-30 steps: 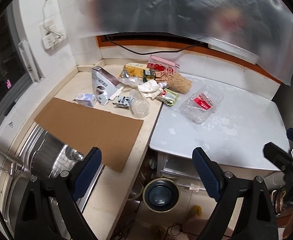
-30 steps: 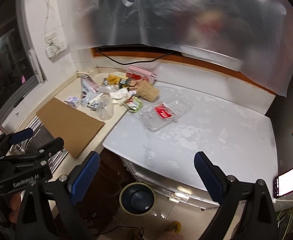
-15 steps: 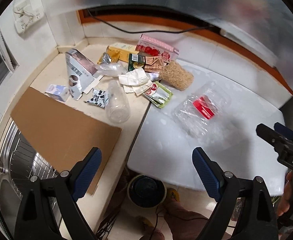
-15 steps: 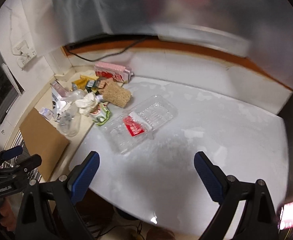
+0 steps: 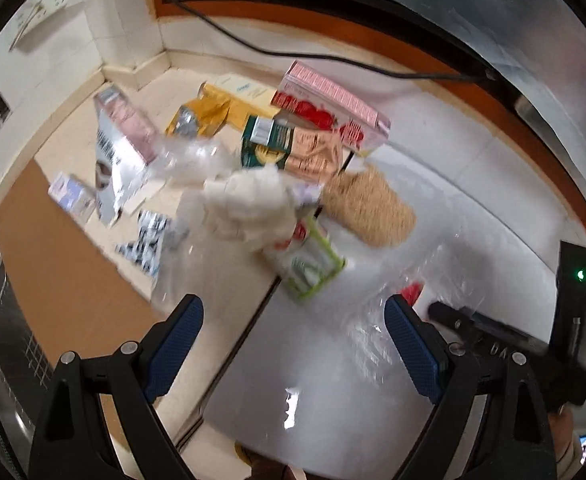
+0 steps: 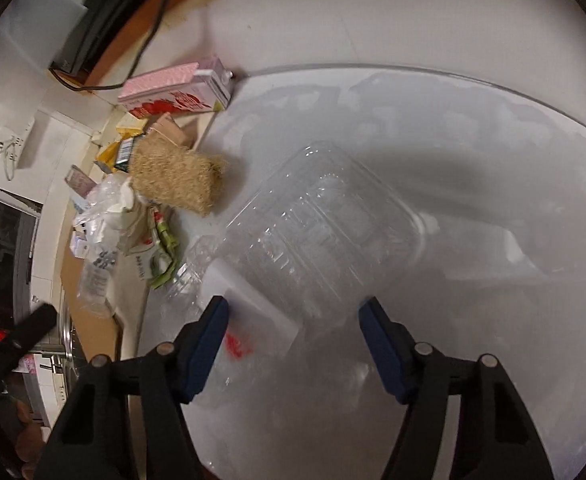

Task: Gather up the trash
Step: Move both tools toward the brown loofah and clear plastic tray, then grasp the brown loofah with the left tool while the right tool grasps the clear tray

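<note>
Over the white table [image 6: 473,168], right tool [image 6: 293,320] closing around clear tray [image 6: 317,224], untouched; left tool [image 5: 293,320] wide, empty

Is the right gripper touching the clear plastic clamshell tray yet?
Cannot tell. In the right wrist view the right gripper, just closing, straddles the clear plastic clamshell tray; blur hides any contact.

clamshell [image 6: 325,216]: clear, red-and-white label
carton [image 5: 329,108]: pink, red fruit print
scrubber [image 6: 177,180]: straw tan
cardboard [image 5: 61,264]: plain brown
tissue [image 5: 253,204]: white
sachet [image 5: 313,260]: green and white, red mark
pads [image 6: 205,352]: blue, dotted texture
top [image 6: 473,160]: glossy white
pouch [image 5: 197,116]: gold
</note>
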The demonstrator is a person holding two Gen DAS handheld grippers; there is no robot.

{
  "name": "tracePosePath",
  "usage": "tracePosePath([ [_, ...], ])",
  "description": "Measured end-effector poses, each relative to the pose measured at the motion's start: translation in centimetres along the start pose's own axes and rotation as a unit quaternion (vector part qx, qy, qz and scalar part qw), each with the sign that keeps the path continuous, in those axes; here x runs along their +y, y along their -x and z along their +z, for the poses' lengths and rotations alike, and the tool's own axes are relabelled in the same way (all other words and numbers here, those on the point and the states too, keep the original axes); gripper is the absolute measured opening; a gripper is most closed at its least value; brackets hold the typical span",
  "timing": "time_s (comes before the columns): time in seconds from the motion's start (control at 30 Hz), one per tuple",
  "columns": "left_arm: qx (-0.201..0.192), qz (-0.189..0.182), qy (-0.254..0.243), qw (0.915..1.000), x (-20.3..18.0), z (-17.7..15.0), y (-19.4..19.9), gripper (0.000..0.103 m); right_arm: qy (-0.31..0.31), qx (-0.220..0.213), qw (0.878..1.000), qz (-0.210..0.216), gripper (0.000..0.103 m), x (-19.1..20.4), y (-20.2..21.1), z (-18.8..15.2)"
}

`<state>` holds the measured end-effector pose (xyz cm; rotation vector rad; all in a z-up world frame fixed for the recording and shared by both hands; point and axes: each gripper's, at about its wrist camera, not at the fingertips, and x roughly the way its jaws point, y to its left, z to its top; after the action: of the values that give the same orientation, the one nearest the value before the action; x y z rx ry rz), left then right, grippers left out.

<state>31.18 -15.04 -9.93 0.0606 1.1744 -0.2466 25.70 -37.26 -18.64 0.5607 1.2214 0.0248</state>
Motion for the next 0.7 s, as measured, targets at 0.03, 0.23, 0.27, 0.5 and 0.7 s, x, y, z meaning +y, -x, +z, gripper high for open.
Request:
tracePosePath([
  [0.03,-0.001,0.001,-0.004,1.0,-0.4,0.5,-0.3,0.09,0.007,-0.004,1.0,-0.001,0.059,0.3,-0.1,0.3],
  [0.23,-0.001,0.006,-0.04,0.9992,-3.1,3.7,-3.2,0.09,0.012,-0.002,1.0,-0.001,0.01,-0.6,-0.9,2.1],
  [0.27,-0.002,0.008,-0.045,0.9989,-3.5,4.1,-3.6,0.09,0.009,-0.008,1.0,0.0,0.009,-1.1,-0.7,2.2],
  [0.5,0.027,0.004,-0.073,0.997,-5.5,7.1,-7.6,0.09,0.005,-0.058,0.998,-0.012,0.007,-3.5,2.3,2.5],
  [0.7,0.047,-0.005,-0.091,0.9947,-7.6,7.7,-9.6,0.089,-0.012,-0.06,0.998,-0.009,0.007,-5.2,2.7,2.6],
])
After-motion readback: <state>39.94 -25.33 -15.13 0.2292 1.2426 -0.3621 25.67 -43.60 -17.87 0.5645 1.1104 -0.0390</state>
